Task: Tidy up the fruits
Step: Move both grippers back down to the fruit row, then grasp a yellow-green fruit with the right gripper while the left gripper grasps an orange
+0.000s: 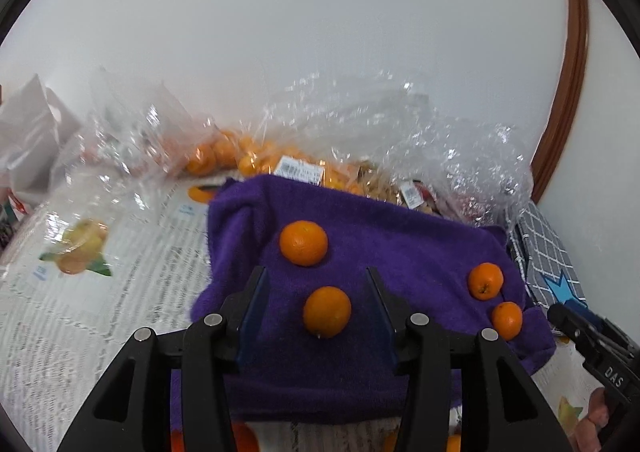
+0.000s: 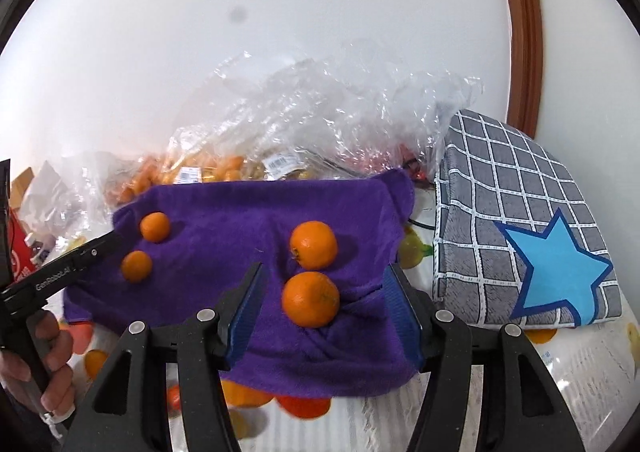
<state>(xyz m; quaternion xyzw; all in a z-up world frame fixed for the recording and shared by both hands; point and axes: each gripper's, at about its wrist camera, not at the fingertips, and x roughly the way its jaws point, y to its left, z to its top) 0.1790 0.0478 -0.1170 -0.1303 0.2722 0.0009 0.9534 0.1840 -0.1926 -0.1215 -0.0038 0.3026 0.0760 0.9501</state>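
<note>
A purple towel is spread on the table with two pairs of oranges on it. In the left wrist view my left gripper is open, and one orange lies on the towel between its fingers, untouched by the pads. A second orange sits just beyond it. In the right wrist view my right gripper is open around the near orange, with gaps on both sides. Another orange lies just behind. The left pair shows beside the left gripper's black body.
Crinkled clear plastic bags holding more oranges and labelled packs stand behind the towel against the wall. A grey checked cloth with a blue star lies to the right. A printed cover lies on the table. A hand holds the left gripper.
</note>
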